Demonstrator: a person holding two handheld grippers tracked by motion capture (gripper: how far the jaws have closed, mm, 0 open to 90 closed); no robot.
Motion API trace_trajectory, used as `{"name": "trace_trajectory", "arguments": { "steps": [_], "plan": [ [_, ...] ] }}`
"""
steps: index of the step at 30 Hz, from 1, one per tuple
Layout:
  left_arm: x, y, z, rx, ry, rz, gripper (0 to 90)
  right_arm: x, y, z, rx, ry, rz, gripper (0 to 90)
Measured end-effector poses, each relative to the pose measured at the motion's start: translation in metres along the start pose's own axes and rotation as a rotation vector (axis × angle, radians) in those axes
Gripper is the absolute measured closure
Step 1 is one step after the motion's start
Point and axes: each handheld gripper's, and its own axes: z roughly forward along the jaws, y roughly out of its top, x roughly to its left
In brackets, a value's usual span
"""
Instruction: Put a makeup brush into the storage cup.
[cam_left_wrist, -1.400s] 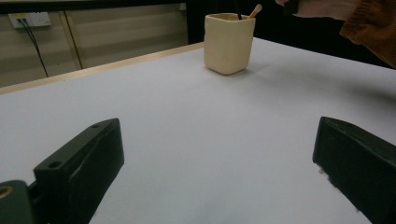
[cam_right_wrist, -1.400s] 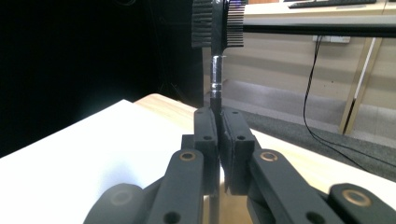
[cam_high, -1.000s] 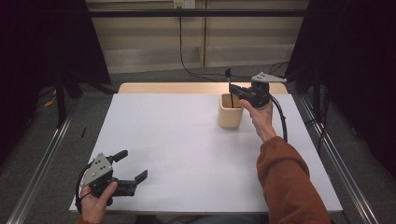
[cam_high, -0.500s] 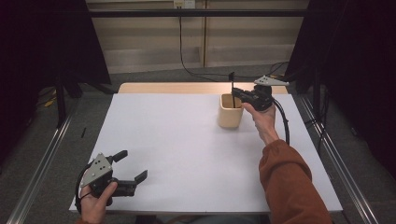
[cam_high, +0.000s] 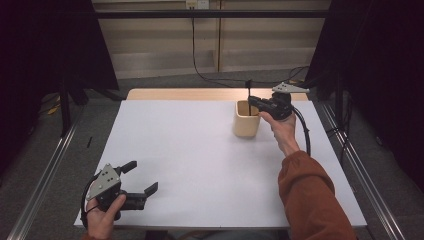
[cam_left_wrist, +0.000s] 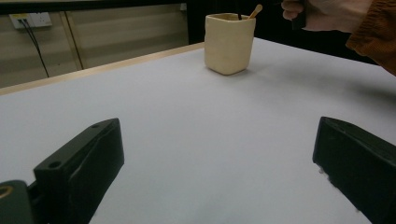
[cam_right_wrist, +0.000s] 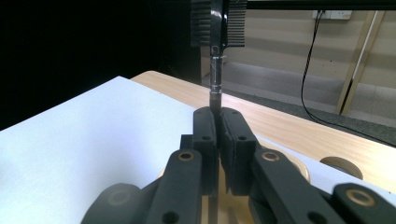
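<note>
Now brush (cam_right_wrist: 216, 56) upright, pinched in R tool (cam_right_wrist: 217, 122).

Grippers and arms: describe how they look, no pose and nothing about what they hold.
Both are black two-jaw tools. The left gripper and the right gripper each carry a grey three-cornered plate and trail a black cable. The right arm wears a rust-orange sleeve. Jaw links show round pivot holes.

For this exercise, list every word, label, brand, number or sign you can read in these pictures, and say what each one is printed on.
None can be read.
The cream cup is plain, as are the white table top and both grippers.
The black brush handle held in the right gripper bears small pale marks, too small and blurred to read.
</note>
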Motion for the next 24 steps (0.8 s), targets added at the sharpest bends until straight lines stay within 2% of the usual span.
{"name": "trace_trajectory", "arguments": {
  "steps": [3, 6, 10, 14, 15, 24],
  "plan": [
    [0.0, 0.0, 0.0006, 0.002, 0.0, 0.0, 1.9, -0.0001, 0.0004, -0.0005, -0.003, -0.004, 0.005, 79.4],
    [0.0005, 0.0002, 0.001, 0.001, 0.0, -0.001, 1.9, 0.0006, 0.0012, -0.0014, -0.007, -0.002, 0.004, 78.1],
    [0.0004, 0.0005, 0.0027, 0.0, -0.002, -0.006, 1.9, 0.0018, 0.0019, -0.0027, -0.017, 0.004, 0.0, 66.9],
    [0.0013, 0.0005, 0.0039, 0.002, -0.003, -0.011, 1.9, 0.0032, 0.0031, -0.0034, -0.023, 0.009, -0.002, 47.9],
    [0.0013, 0.0004, 0.0038, 0.003, -0.001, -0.013, 1.9, 0.0034, 0.0035, -0.0036, -0.021, 0.005, -0.006, 40.4],
    [0.002, -0.0002, 0.0033, 0.001, 0.0, -0.012, 1.9, 0.0048, 0.0033, -0.004, -0.013, 0.003, 0.017, 12.5]
  ]
}}
